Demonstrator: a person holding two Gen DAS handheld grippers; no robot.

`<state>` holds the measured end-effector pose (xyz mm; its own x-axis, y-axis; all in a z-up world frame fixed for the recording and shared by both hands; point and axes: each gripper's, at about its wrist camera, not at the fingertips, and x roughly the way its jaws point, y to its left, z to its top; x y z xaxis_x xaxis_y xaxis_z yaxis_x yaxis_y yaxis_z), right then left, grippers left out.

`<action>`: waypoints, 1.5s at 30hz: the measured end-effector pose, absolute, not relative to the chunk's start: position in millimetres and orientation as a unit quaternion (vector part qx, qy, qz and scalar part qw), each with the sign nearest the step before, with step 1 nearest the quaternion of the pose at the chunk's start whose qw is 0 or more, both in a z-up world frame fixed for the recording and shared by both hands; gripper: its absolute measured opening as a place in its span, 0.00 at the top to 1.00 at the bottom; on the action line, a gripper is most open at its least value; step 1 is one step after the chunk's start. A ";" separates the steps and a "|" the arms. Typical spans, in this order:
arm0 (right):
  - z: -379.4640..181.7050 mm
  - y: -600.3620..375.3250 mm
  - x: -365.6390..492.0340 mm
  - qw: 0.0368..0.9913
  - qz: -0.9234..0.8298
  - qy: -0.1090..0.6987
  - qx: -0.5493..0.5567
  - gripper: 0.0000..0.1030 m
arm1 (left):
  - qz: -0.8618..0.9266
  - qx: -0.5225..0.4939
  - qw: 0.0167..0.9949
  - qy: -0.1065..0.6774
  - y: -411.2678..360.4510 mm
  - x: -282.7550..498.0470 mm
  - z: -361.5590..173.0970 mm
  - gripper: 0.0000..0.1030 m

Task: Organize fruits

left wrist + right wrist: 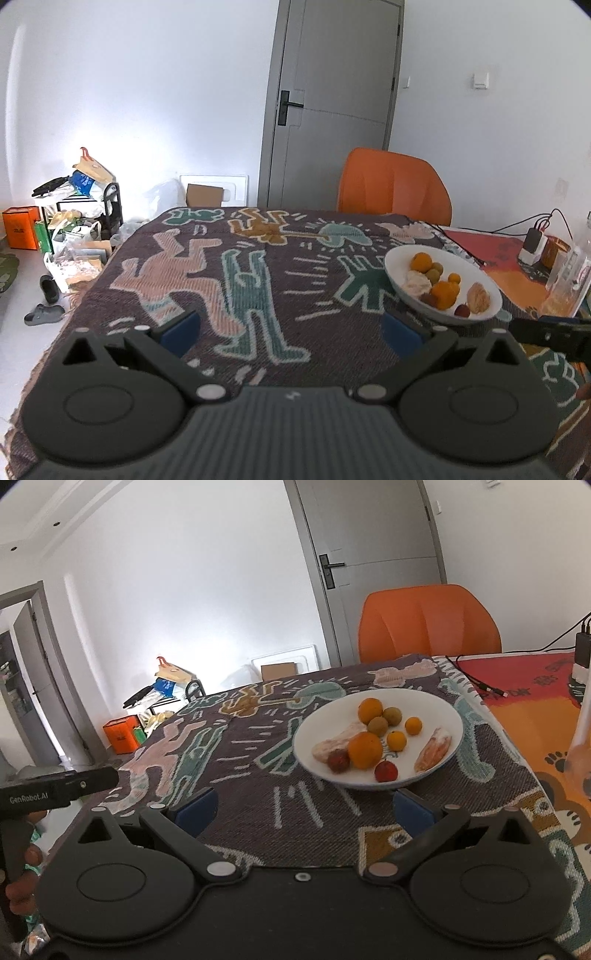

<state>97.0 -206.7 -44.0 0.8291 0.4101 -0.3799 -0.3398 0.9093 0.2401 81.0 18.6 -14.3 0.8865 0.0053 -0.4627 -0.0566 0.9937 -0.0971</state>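
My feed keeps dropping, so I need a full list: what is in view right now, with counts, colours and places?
plate: one, white, on the cloth
oranges: two large, orange, on the plate
small citrus: two, orange, on the plate
green fruits: two, on the plate
red fruits: two, plate's near side
peeled pieces: two, pale, on the plate
cloth: one, patterned, covers the table
chair: one, orange, behind the table
door: one, grey, shut
left gripper: open, empty
right gripper: open, empty
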 end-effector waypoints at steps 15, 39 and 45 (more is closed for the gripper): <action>-46.1 -202.3 72.2 0.954 0.202 0.208 0.072 0.00 | 0.028 -0.059 0.968 0.244 27.9 44.6 -19.8 0.00; -51.8 -195.0 72.8 0.953 0.208 0.209 0.066 0.00 | 0.037 -0.063 0.966 0.247 31.2 46.2 -24.5 0.00; -52.4 -195.8 73.4 0.953 0.207 0.210 0.067 0.00 | 0.037 -0.063 0.966 0.247 30.4 46.6 -24.9 0.00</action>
